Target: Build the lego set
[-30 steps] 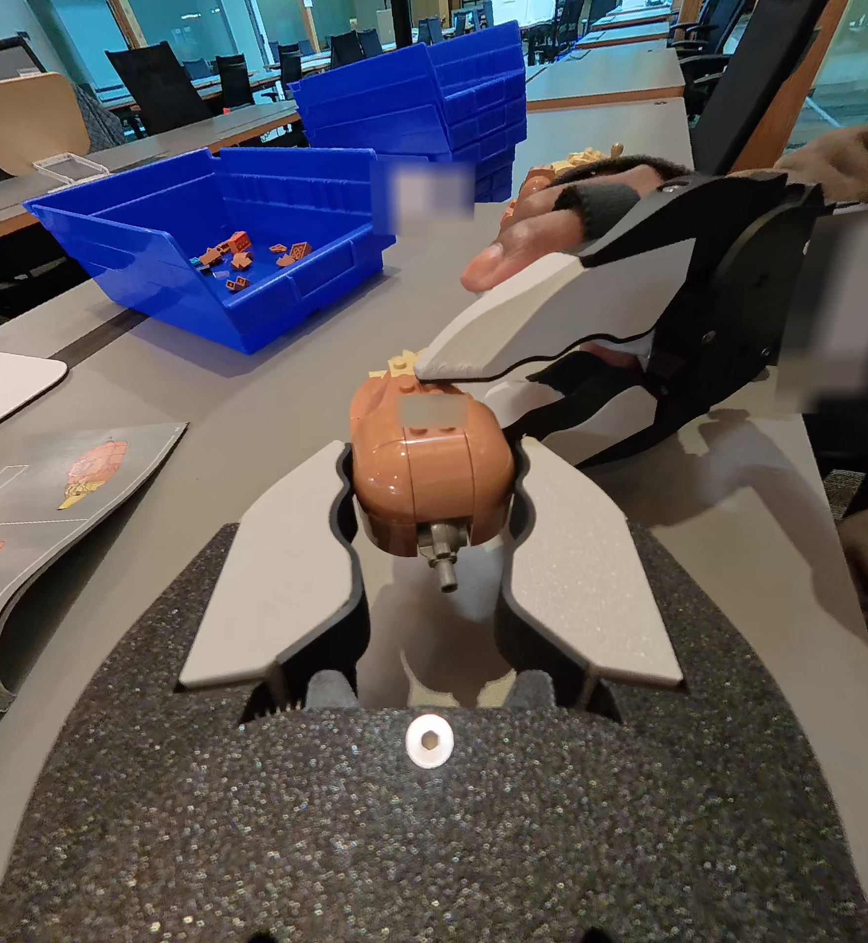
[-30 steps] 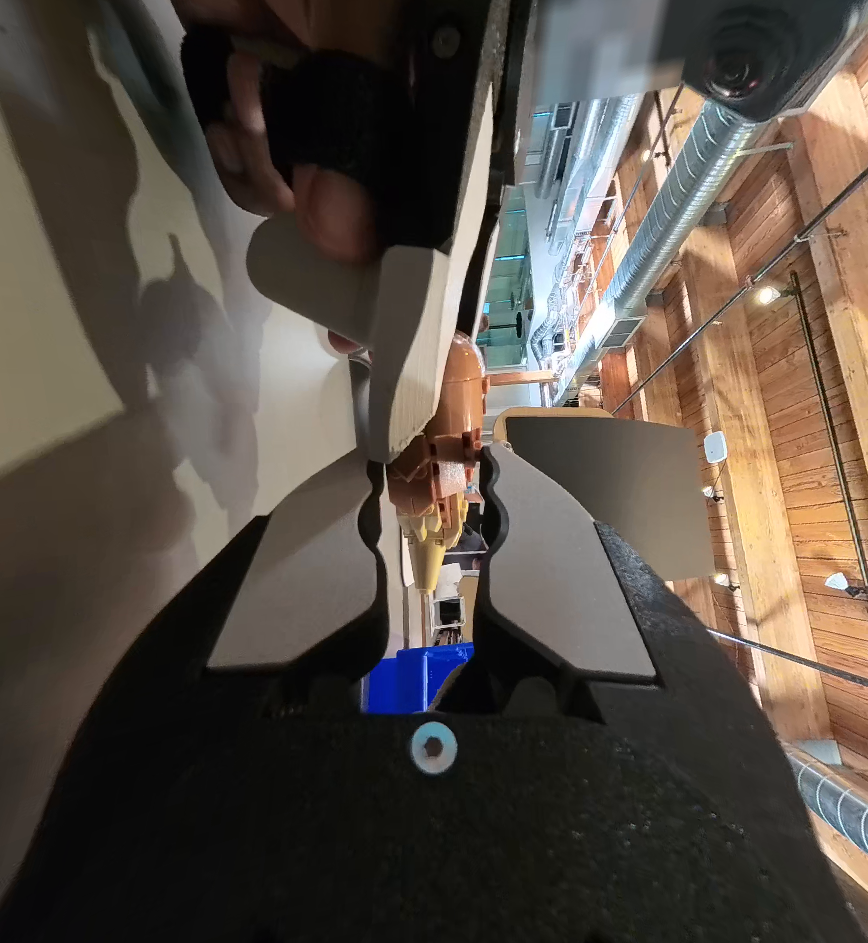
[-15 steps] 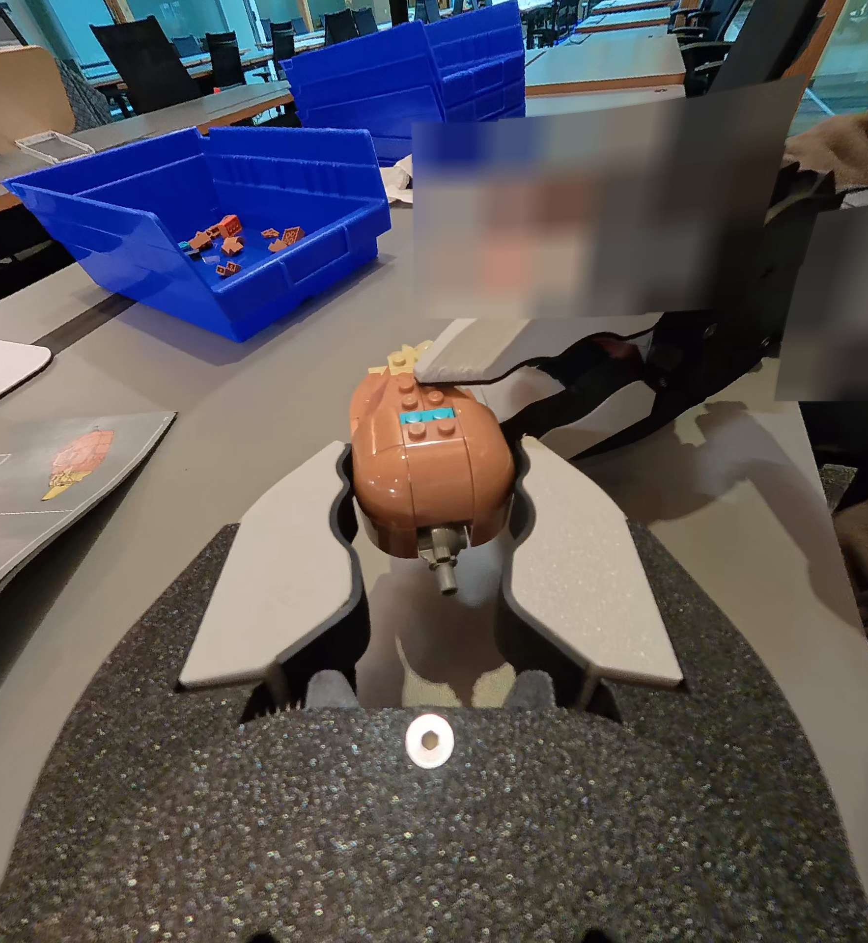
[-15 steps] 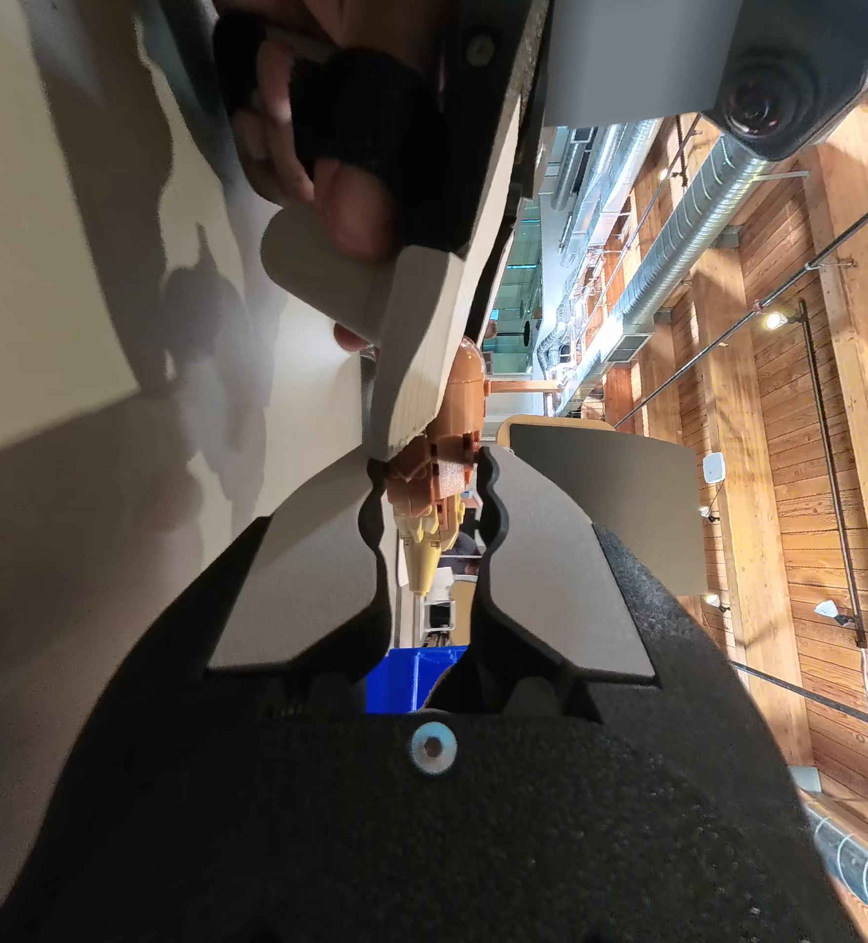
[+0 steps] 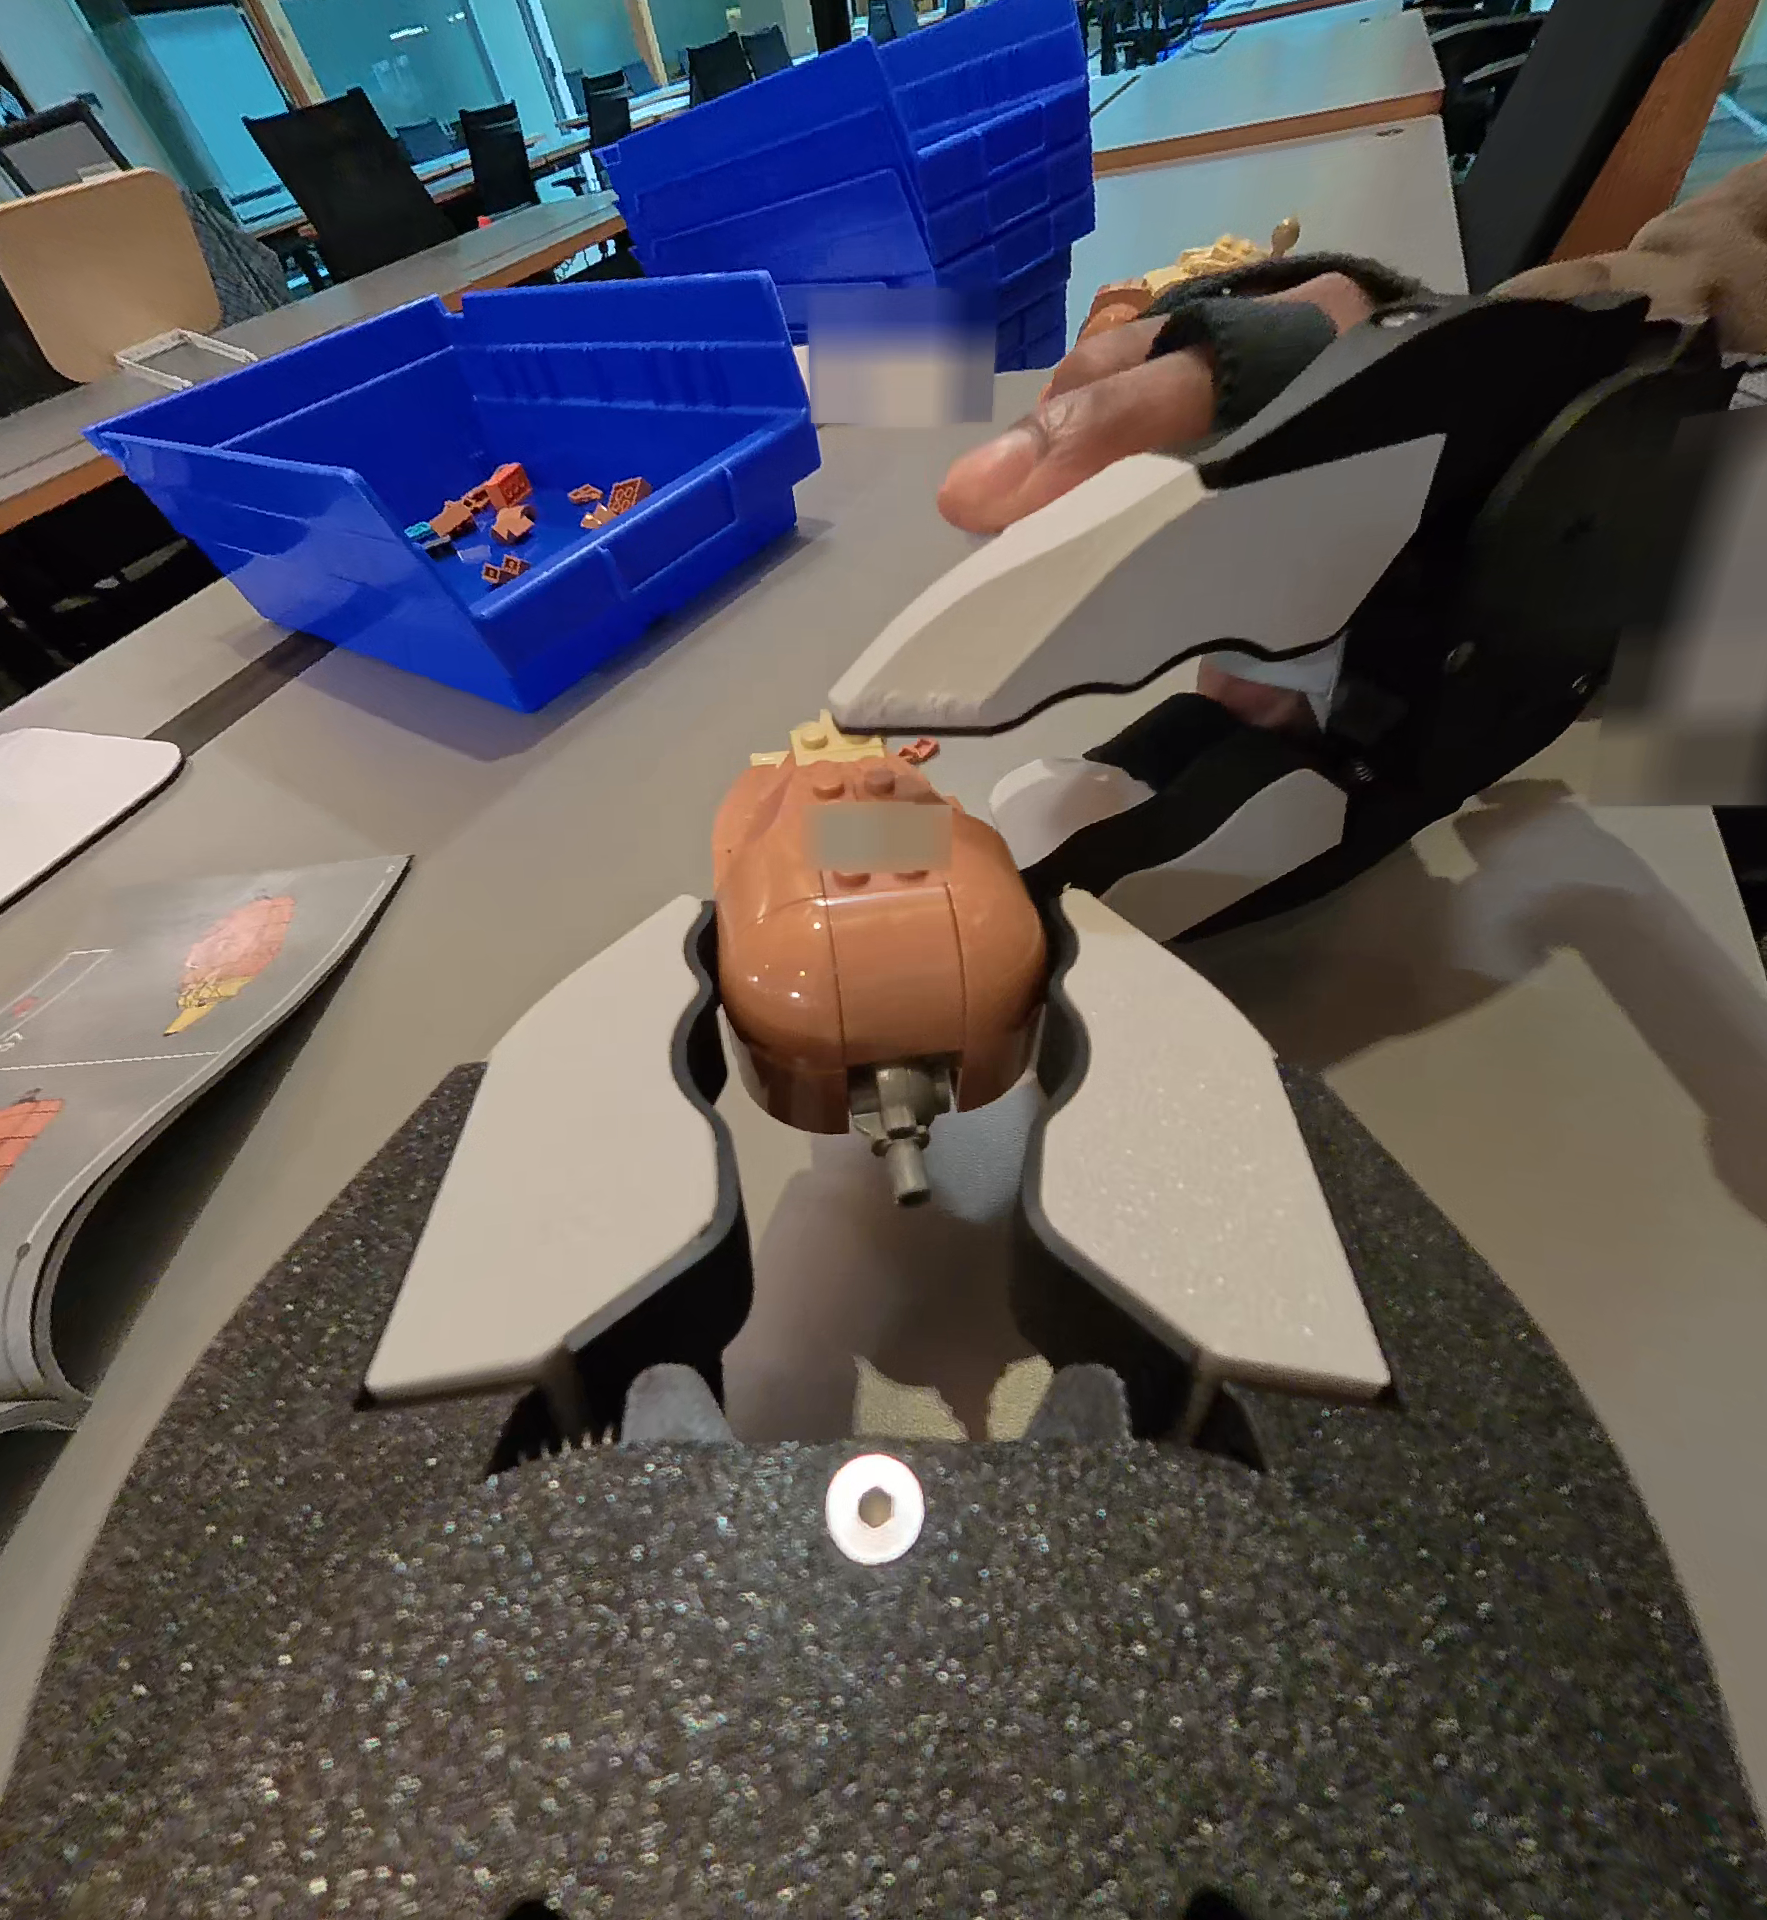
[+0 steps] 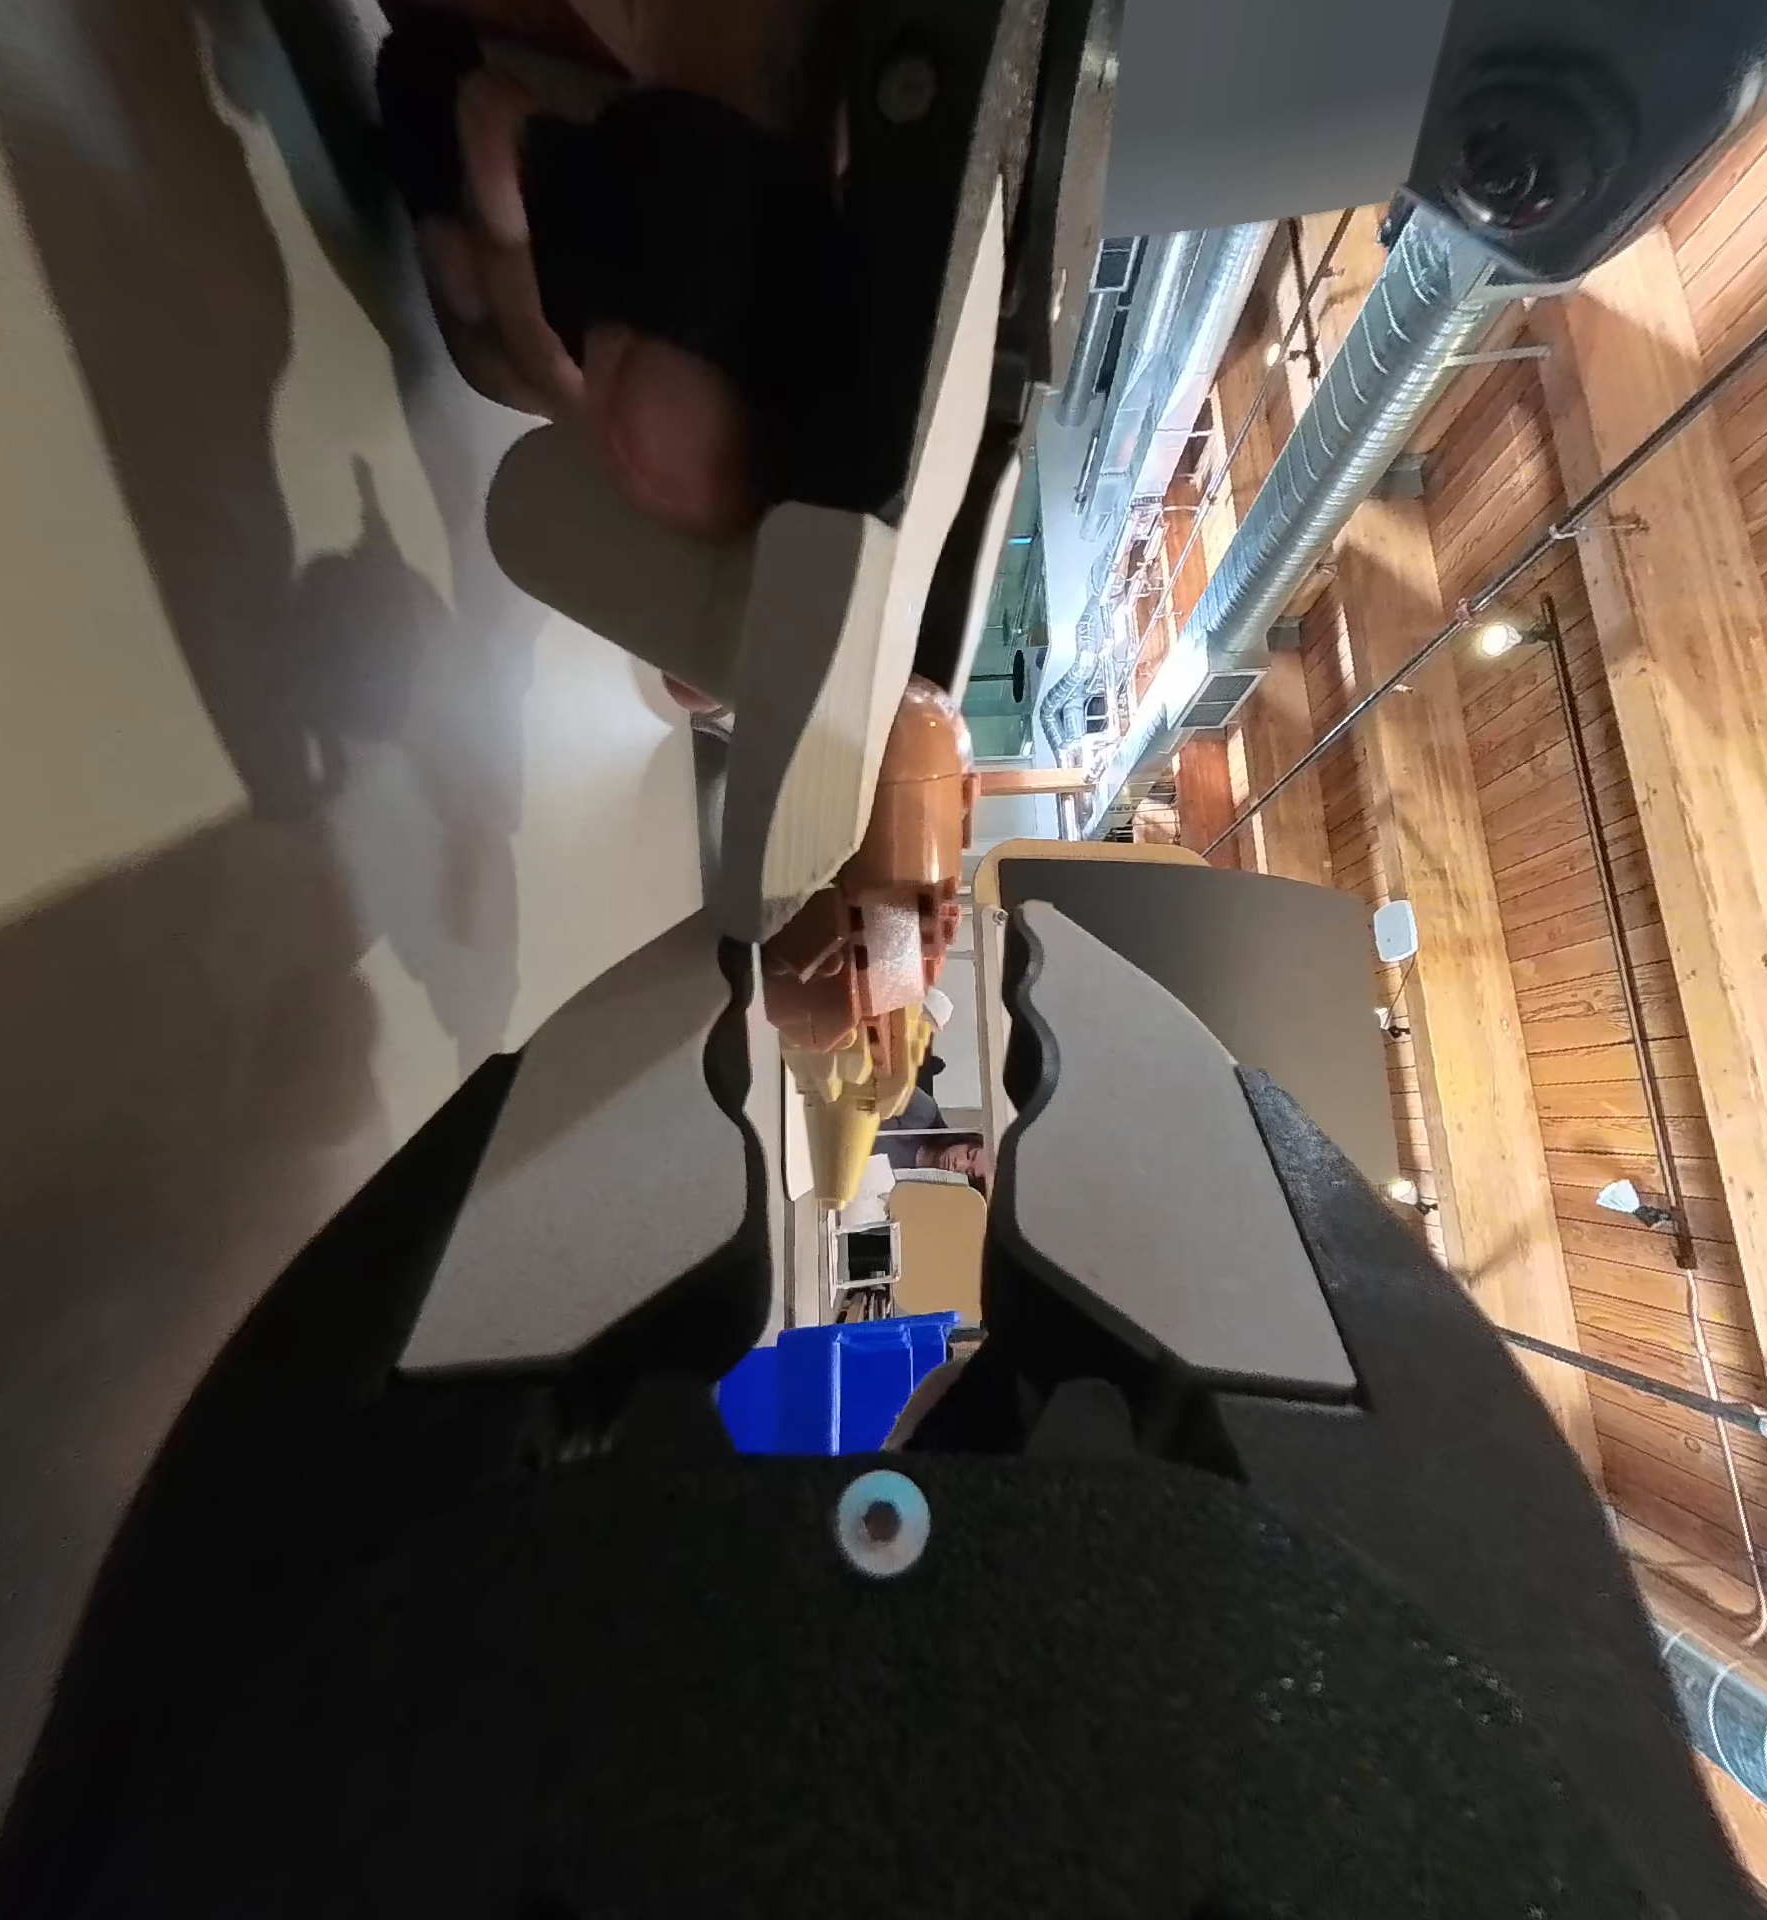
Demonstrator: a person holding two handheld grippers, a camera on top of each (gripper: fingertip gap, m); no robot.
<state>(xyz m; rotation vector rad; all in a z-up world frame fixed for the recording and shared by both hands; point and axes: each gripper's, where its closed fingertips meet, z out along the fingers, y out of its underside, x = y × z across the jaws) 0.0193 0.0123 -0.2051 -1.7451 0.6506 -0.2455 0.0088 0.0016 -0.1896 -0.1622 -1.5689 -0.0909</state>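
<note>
Model: brown lego build, rounded smooth shell, studs on top, grey pin poking out the near end, tan pieces at the far end; held above the grey table.
Left gripper: clamped on the shell's two curved flanks, fingers pressed against it.
Right gripper: fingers apart around the tan end, one above and one below in the left wrist view; contact not clear, gap visible on one side in the right wrist view.
Handling: probably light and rigid, but glossy curves likely slippery; stud joints apt to pop apart under a twist or a hard squeeze.
Best hold: across the broad shell sides, as now; tan tip and grey pin look too weak to bear a grip.
Beside: open instruction booklet on the left.
Farther: blue bin with loose brown bricks; stacked blue bins behind.
</note>
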